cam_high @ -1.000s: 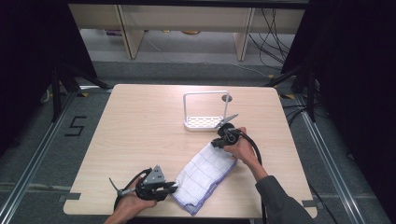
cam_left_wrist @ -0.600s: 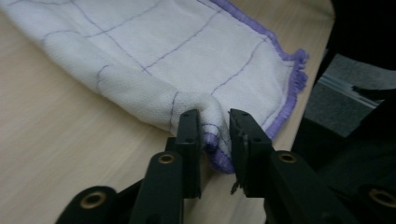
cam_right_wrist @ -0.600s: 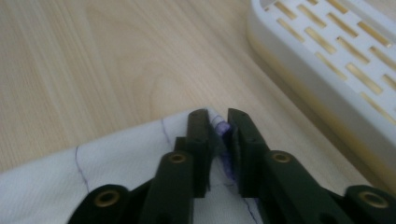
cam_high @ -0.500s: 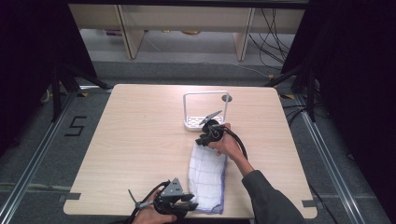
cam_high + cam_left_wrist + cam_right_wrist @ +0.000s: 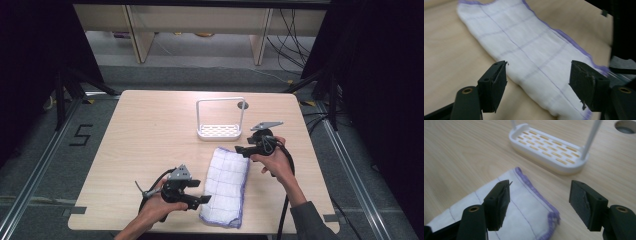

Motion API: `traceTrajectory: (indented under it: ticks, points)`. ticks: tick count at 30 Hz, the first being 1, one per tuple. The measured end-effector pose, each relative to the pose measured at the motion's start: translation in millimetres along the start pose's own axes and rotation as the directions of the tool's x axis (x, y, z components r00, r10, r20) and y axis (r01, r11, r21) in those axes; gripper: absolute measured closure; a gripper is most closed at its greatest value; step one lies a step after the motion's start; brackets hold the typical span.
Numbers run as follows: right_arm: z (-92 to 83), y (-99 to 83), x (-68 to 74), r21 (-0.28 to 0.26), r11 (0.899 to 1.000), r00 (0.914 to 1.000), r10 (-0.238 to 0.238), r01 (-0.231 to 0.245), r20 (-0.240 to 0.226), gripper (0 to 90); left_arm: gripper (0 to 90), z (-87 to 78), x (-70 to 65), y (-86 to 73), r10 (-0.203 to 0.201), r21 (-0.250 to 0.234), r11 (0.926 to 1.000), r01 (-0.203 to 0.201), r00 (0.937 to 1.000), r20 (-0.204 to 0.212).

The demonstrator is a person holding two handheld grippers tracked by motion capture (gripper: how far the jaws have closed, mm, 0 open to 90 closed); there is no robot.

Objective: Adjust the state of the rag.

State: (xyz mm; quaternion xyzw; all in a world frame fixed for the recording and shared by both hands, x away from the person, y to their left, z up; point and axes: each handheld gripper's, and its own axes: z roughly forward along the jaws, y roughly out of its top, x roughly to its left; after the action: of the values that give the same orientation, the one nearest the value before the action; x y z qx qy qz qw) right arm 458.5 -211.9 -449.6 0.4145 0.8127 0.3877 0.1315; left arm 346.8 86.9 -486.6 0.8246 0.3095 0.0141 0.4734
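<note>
A folded white cloth with purple lines and edging (image 5: 226,185) lies flat on the table, long side running front to back. My left gripper (image 5: 200,200) sits open at the cloth's near left edge; the cloth (image 5: 531,50) spreads between and beyond its jaws. My right gripper (image 5: 240,149) is open at the cloth's far right corner, and that purple-edged corner (image 5: 541,205) lies between its jaws. Neither gripper holds anything.
A white rack with a slotted base and a tall hoop handle (image 5: 220,131) stands just behind the cloth; its base (image 5: 549,147) lies close ahead of my right gripper. A round hole (image 5: 243,105) is in the wooden table (image 5: 140,140) behind the rack.
The cloth has been laid out straight and let go. My right gripper moved right and back toward me, off the rack side. My left gripper rose from the front edge to the cloth's left edge.
</note>
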Motion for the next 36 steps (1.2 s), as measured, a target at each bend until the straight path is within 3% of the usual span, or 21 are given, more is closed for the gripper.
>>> traceTrajectory:
  ticks: [1,2,3,4,5,7,8,11,12,13,15,17,18,20,23,25,31,33,36]
  points:
    - [0.0,0.0,0.0,0.0,1.0,1.0,0.0,0.0,0.0,34.1,29.5,2.7,5.9,4.0,-0.002,-0.011,0.9999,0.001,0.9994,-0.033]
    - [-4.3,-4.9,-2.9,0.041,0.998,0.9984,0.055,-0.055,-0.007,34.2,29.6,9.7,20.7,12.9,-0.016,-0.009,0.9998,0.015,0.9972,-0.073]
    - [-4.3,-4.9,-2.9,0.041,0.998,0.9984,0.055,-0.055,-0.007,34.2,29.6,9.7,20.7,12.9,-0.016,-0.009,0.9998,0.015,0.9972,-0.073]
    - [-2.2,-11.5,-7.6,0.038,0.997,0.9981,0.061,-0.061,0.012,34.6,29.7,17.9,36.1,22.0,-0.013,-0.001,0.9999,0.013,0.9934,-0.114]
    - [-2.9,-13.5,-8.0,0.078,0.994,0.9967,0.079,-0.08,0.018,34.7,29.7,22.6,42.3,26.4,-0.019,0.003,0.9998,0.02,0.9915,-0.129]
    - [1.0,-16.3,-9.8,0.063,0.996,0.9974,0.069,-0.07,0.021,34.8,29.8,27.1,47.6,30.3,-0.031,-0.003,0.9995,0.031,0.9886,-0.147]
    - [3.0,-18.7,-12.2,0.082,0.995,0.9982,0.052,-0.054,0.029,35.0,30.1,35.0,58.3,37.5,-0.014,0.019,0.9997,0.018,0.9859,-0.167]
    - [8.8,-21.3,-12.9,0.11,0.992,0.998,0.056,-0.059,0.03,35.0,30.6,47.8,69.0,47.2,-0.023,0.037,0.9988,0.031,0.9823,-0.186]
    - [11.2,-22.5,-12.7,0.102,0.993,0.9973,0.06,-0.064,0.042,34.9,30.6,52.2,72.0,50.3,-0.017,0.049,0.9984,0.027,0.981,-0.193]
    - [10.2,-22.2,-10.7,0.143,0.985,0.9945,0.093,-0.099,0.049,34.8,30.6,56.7,74.6,52.9,-0.019,0.05,0.9983,0.029,0.9798,-0.199]
    - [11.6,-23.4,-9.5,0.149,0.984,0.9947,0.092,-0.098,0.045,35.1,30.3,65.8,79.3,57.2,-0.022,0.067,0.9972,0.035,0.9827,-0.184]
    - [14.3,-24.8,-9.0,0.137,0.986,0.9949,0.088,-0.094,0.049,35.1,30.1,69.7,80.8,59.4,-0.011,0.073,0.997,0.026,0.9808,-0.195]
    - [14.6,-25.0,-8.6,0.159,0.983,0.9948,0.086,-0.093,0.055,35.1,29.9,77.6,84.4,64.0,-0.008,0.074,0.9969,0.025,0.9765,-0.215]
    - [16.1,-25.9,-9.8,0.152,0.985,0.9962,0.068,-0.075,0.054,35.1,30.4,81.1,86.6,66.5,-0.012,0.078,0.9965,0.029,0.9773,-0.212]
    - [17.9,-26.3,-9.8,0.161,0.982,0.9936,0.092,-0.102,0.065,35.0,30.5,91.3,88.5,72.3,-0.001,0.099,0.9948,0.025,0.9719,-0.235]
    - [19.1,-27.7,-10.9,0.163,0.98,0.9917,0.107,-0.118,0.07,34.5,32.5,98.9,89.1,73.5,0.032,0.127,0.9919,-0.003,0.9728,-0.229]
    - [28.0,-31.3,-10.8,0.168,0.979,0.9913,0.103,-0.115,0.082,35.2,37.2,110.5,92.8,75.2,0.037,0.107,0.9942,-0.011,0.969,-0.244]
    - [28.8,-31.0,-9.0,0.165,0.98,0.9911,0.099,-0.113,0.089,35.4,45.9,110.5,92.5,76.7,0.068,0.119,0.992,-0.042,0.9731,-0.22]
    - [30.9,-30.9,-6.8,0.159,0.981,0.991,0.096,-0.11,0.093,35.9,63.1,111.2,88.4,77.6,0.099,0.114,0.9906,-0.076,0.9719,-0.213]
